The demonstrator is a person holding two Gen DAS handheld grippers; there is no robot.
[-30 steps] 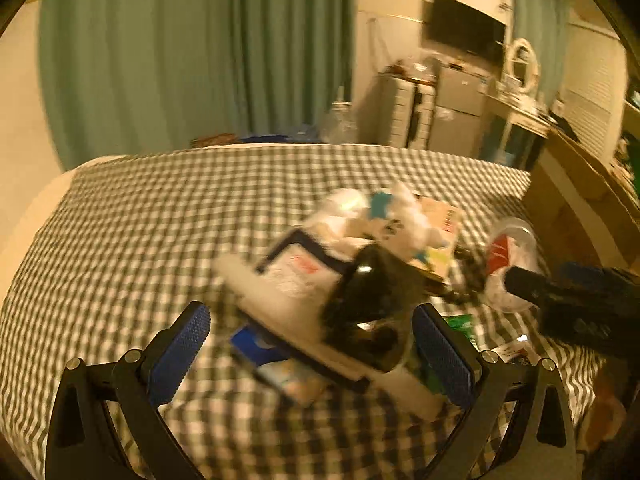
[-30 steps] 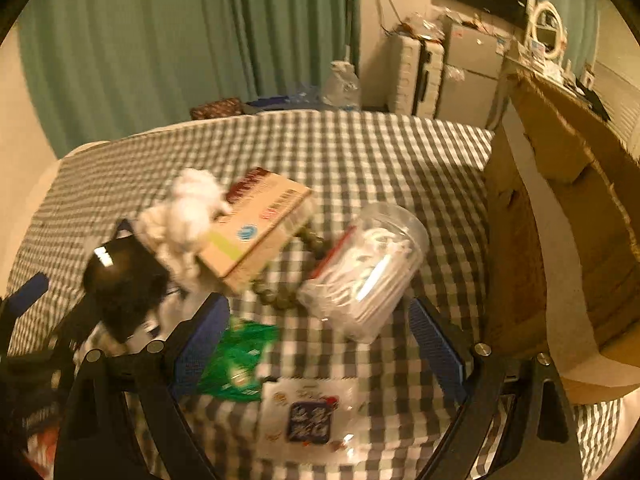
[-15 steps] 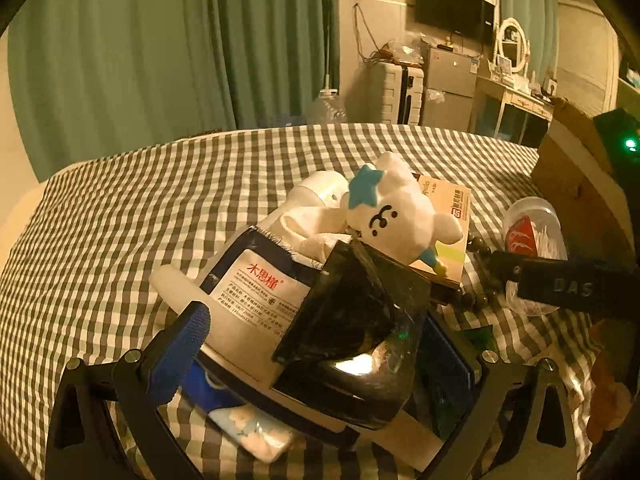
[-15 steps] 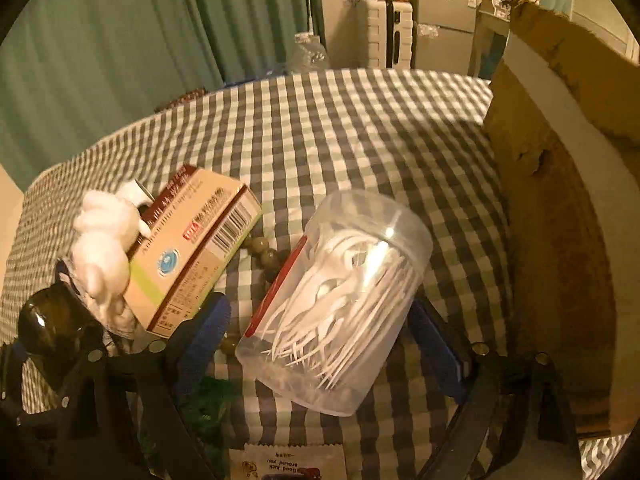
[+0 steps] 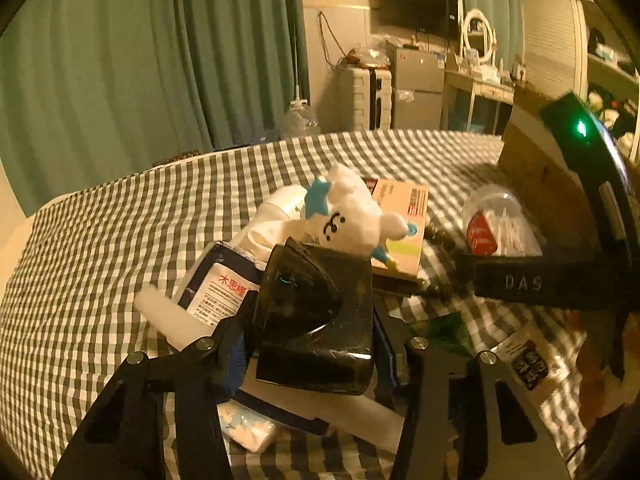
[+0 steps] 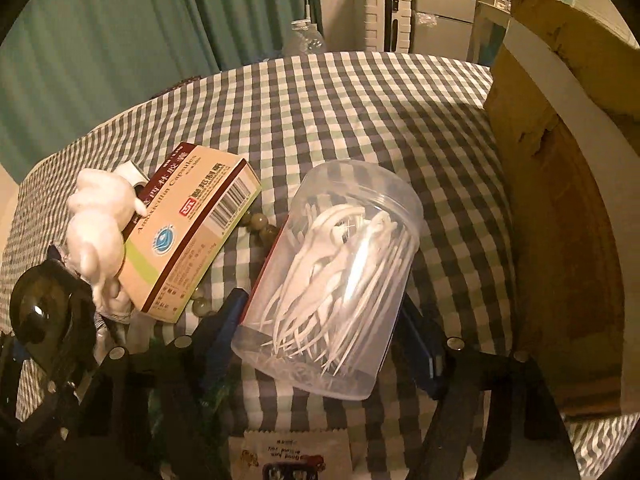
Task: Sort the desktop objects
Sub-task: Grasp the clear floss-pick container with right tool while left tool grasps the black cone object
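Sorting is barely starting: the left gripper (image 5: 312, 344) is closing onto a black case (image 5: 316, 320) at lower centre, the right gripper (image 6: 324, 344) around a clear jar (image 6: 336, 280); both jaws have just been closing. The pile is still waiting.

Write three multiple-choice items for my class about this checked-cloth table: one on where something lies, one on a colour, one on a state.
1. The white plush toy lies
A. on the medicine box
B. inside the cardboard box
C. on the floor

2. The star on the plush toy is
A. red
B. blue
C. yellow

3. The clear jar of floss picks is
A. standing upright
B. lying on its side
C. empty

Answers:
1 A: it rests against the box top.
2 B: the left wrist view shows a blue star.
3 B: it lies tipped between the right hand-held gripper's fingers, picks visible inside.
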